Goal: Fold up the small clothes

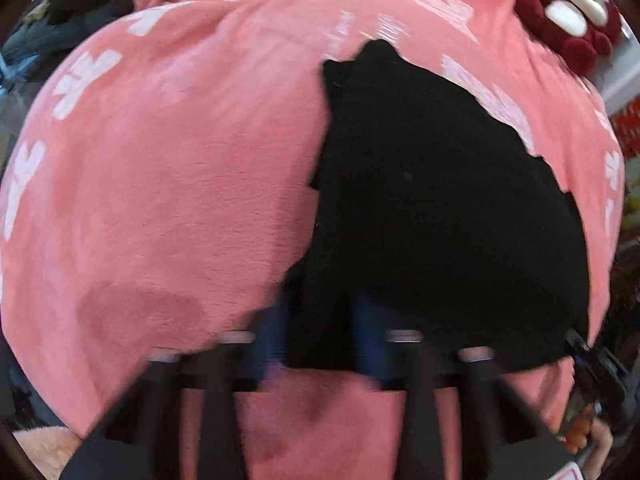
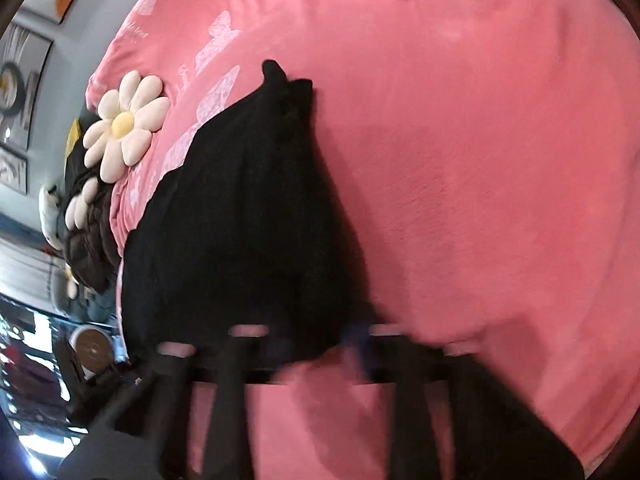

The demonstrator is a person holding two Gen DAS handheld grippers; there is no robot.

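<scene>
Black soft garment (image 1: 440, 208) lies lengthwise away from both grippers on pink plush blanket (image 1: 180, 200); both grippers' fingers pinch its near edge.

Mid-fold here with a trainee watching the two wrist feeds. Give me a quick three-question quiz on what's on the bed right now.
1. True or false: the black garment lies on a pink blanket.
2. Which soft toy shows in the right wrist view? A) green frog B) daisy cushion C) blue whale
3. Fill in: in the left wrist view, the dark red plush toy sits at the upper ____ of the picture.

Key: 1 true; 2 B; 3 right.

Note: the left tongs and right tongs both meet the garment's near edge; blur hides whether they grip it.
</scene>
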